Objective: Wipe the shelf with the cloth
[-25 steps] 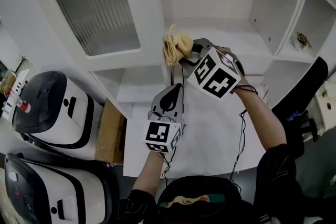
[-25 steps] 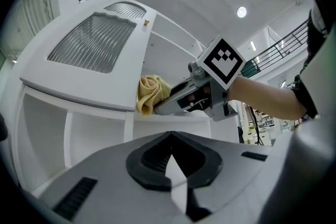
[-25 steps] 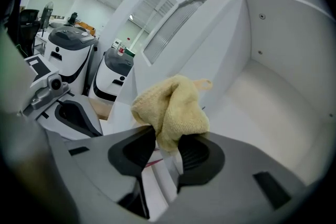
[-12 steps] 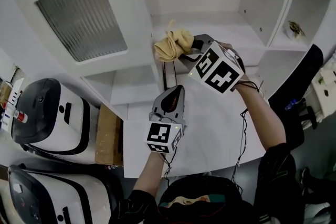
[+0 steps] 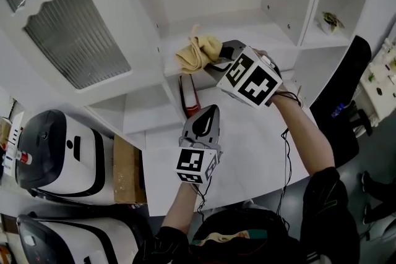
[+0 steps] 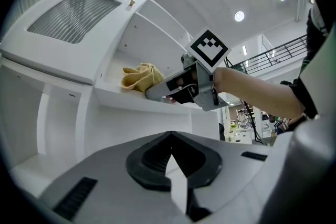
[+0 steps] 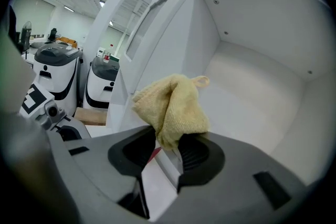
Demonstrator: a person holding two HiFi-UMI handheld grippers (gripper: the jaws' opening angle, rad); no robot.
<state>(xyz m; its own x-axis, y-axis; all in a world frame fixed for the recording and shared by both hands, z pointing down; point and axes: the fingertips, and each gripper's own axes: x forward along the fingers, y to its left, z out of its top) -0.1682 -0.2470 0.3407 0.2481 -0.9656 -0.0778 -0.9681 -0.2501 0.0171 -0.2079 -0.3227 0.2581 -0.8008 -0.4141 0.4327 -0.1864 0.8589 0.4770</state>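
Observation:
A bunched yellow cloth (image 5: 198,52) is pinched in my right gripper (image 5: 213,65), which is shut on it at the front edge of the white shelf (image 5: 247,25). In the right gripper view the cloth (image 7: 173,107) rises from between the jaws over the shelf floor (image 7: 252,97). My left gripper (image 5: 207,113) hovers lower, below the shelf, jaws shut with nothing in them. The left gripper view looks up at the cloth (image 6: 140,77) and the right gripper (image 6: 157,93) resting on the shelf edge.
An open cabinet door with ribbed glass (image 5: 68,40) stands at the left. A red-edged object (image 5: 187,96) stands in the slot under the shelf. Two white machines (image 5: 55,151) sit at lower left beside a cardboard box (image 5: 127,173). A small ornament (image 5: 331,21) occupies the right cubby.
The view has shifted so the cabinet sits lower and further right. The right gripper with the cloth has moved a little left along the shelf edge. The left gripper has barely moved.

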